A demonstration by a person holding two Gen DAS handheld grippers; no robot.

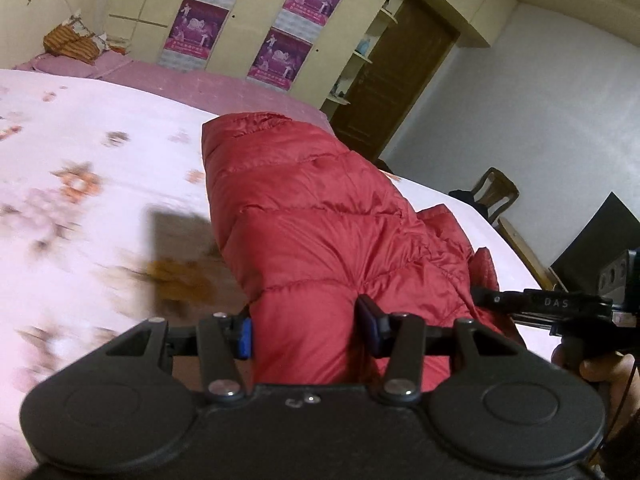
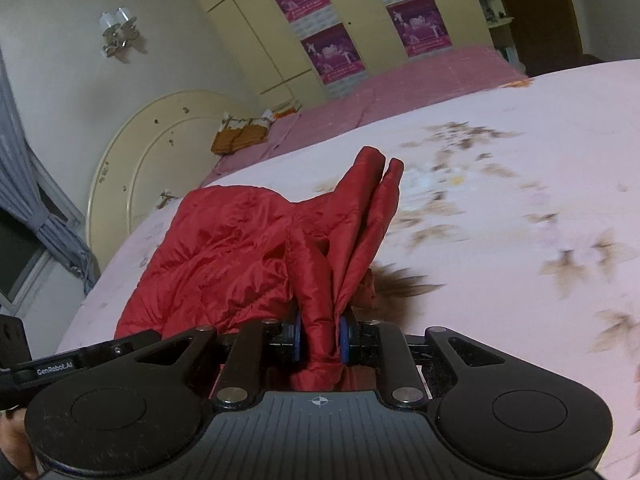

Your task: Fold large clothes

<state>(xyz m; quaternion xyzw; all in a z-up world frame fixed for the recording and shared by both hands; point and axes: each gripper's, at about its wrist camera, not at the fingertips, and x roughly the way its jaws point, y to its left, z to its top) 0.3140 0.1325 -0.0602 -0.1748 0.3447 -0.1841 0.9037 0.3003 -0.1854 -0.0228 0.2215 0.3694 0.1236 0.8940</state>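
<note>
Left gripper (image 1: 306,330) is pinching a thick roll of the red puffer jacket (image 1: 312,220), whose long axis is running straight ahead over the floral bedspread (image 1: 80,140). Right gripper (image 2: 320,338) is clamping a bunched fold, both equally near

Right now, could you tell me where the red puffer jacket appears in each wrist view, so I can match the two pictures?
Left wrist view: the red puffer jacket fills the centre, running down between the left gripper fingers.
Right wrist view: it lies left of centre, a bunched fold pinched in the right gripper.
Shared landmark: the purple posters on the cream wardrobe.
</note>
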